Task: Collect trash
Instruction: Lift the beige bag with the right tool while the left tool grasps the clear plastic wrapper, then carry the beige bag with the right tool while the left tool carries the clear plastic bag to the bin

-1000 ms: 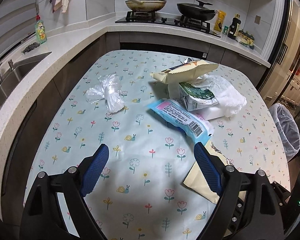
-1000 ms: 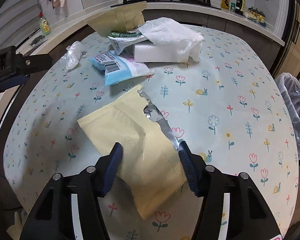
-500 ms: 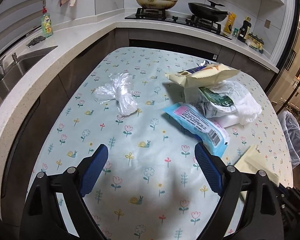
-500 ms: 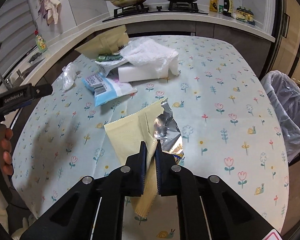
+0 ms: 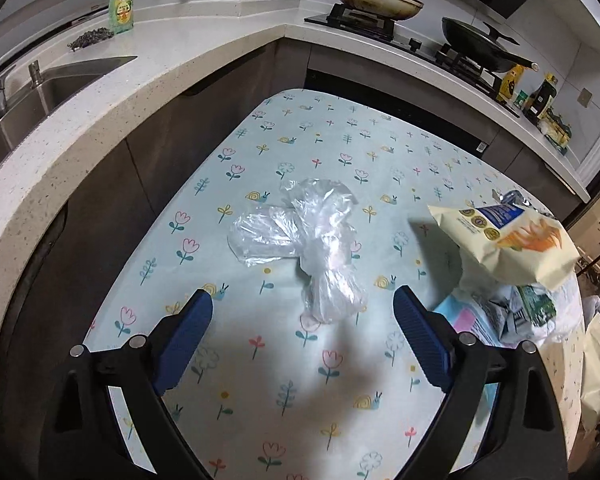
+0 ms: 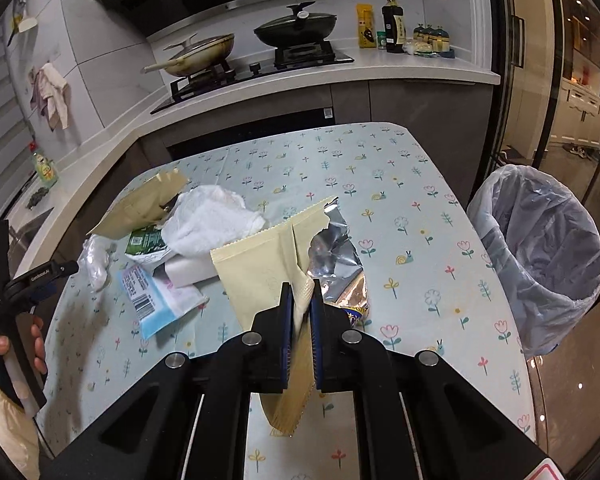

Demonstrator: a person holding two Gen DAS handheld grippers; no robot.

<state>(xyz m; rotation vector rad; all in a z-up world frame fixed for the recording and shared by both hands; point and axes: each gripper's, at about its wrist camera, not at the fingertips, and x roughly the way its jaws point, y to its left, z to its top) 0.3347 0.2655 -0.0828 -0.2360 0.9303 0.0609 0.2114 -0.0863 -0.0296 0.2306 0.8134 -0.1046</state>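
**Trash on the bench: one wrapper gripped, one bag under the left gripper**

Trash lies grouped on a bench [image 6: 420, 248] covered by a pale floral cloth, in a kitchen with a stone counter [image 5: 100, 92], a sink [image 5: 60, 80] and a hob with two pans [image 6: 260, 68].

The right gripper [image 6: 300, 308] has its jaws closed tight on a cream wrapper [image 6: 260, 268] with a torn foil lining, lifted clear of the cloth. The left gripper [image 5: 302, 316] has its jaws wide apart and empty, above a crumpled clear plastic bag [image 5: 312, 236].

Beside that bag lie a snack bag [image 5: 508, 240], a blue packet [image 6: 156, 296] and a white cloth [image 6: 212, 220], touching one another.

A lined bin [image 6: 540, 256] stands just off the bench's right edge; the cloth between it and the wrapper is bare.

A second ago the right jaws stood open around the wrapper, which lay flat. The left gripper then faced the blue packet.
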